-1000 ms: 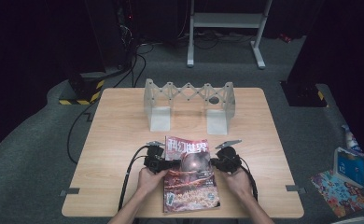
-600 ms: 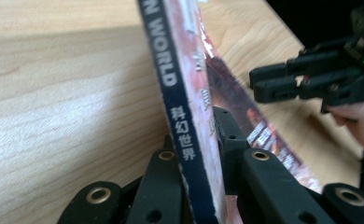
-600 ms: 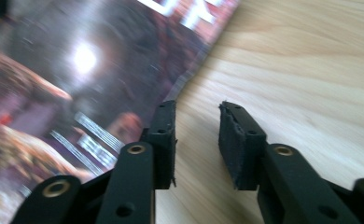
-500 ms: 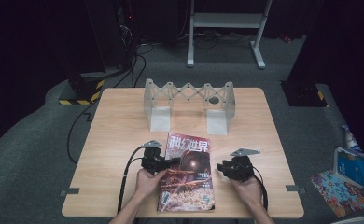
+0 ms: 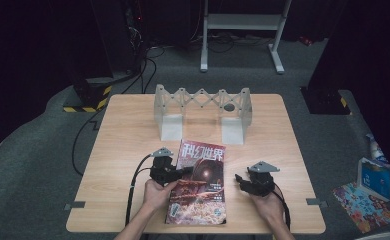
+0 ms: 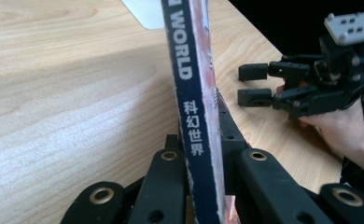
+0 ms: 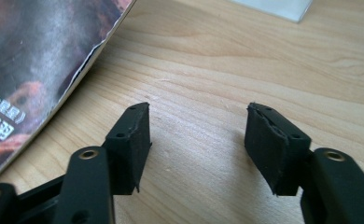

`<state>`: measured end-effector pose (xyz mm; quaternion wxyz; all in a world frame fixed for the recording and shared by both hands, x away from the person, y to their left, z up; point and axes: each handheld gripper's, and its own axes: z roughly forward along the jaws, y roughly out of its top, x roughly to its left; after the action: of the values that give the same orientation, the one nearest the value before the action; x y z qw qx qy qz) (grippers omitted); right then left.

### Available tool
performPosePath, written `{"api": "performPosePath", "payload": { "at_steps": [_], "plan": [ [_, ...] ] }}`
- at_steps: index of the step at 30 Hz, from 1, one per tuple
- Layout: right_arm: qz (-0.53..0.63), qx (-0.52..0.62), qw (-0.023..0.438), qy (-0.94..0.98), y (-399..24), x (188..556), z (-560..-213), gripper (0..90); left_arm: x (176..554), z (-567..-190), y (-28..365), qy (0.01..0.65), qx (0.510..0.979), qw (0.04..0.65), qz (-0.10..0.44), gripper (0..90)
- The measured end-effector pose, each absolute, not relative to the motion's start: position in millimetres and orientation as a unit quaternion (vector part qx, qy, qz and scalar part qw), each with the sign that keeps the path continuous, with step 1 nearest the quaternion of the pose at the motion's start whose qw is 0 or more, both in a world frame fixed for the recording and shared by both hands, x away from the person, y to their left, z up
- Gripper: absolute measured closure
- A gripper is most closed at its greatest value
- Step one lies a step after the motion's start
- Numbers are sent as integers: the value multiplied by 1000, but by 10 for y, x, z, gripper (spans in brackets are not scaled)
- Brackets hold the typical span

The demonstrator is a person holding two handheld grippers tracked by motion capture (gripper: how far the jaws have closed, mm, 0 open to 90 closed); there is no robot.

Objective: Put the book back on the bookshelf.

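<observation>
Left gripper (image 5: 175, 172) clamped on the spine edge of the magazine (image 5: 199, 182), low and left of centre in the high view. In the left gripper view, black jaws pressed tight on both sides of the dark blue spine (image 6: 194, 121), which rises from bottom centre to the top edge of the frame, white lettering running along it. Magazine cover facing up in the high view, its near end close to the bottom edge of the table (image 5: 133, 130), its left side raised in the grip, the right side lower toward the wood.

Right gripper (image 5: 243, 181) to the right of the magazine in the high view, apart from it, held in a hand (image 5: 269, 205) coming in from the bottom edge. Jaws just opened and now spread wide, nothing between them. In the right gripper view, two black pads (image 7: 133, 140) standing well apart over bare wood at lower centre, with the magazine's cover and torn-looking edge (image 7: 40, 70) filling the upper left corner, clear of the pads. Same gripper visible at the right of the left gripper view (image 6: 250, 86), jaws parted and pointing left toward the spine.

Grey folding rack (image 5: 203, 107) upright at the far middle of the table, above the magazine in the high view and not touching it.
</observation>
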<state>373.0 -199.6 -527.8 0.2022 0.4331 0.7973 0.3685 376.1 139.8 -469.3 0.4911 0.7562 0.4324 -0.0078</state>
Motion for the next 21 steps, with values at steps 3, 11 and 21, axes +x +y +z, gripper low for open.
{"api": "performPosePath", "payload": {
  "at_steps": [3, 11, 21],
  "plan": [
    [382, 428, 214, 790, -1998, 3686, -5324, 386, 3767, -4620, 1398, 427, 758, 493, -3, 841],
    [385, 426, 217, 789, -1996, 3690, -5334, 382, 3779, -4503, 1374, 419, 762, 493, 1, 842],
    [387, 426, 217, 788, -2000, 3685, -5339, 382, 3770, -4372, 1360, 404, 765, 501, 5, 841]
  ]
}}
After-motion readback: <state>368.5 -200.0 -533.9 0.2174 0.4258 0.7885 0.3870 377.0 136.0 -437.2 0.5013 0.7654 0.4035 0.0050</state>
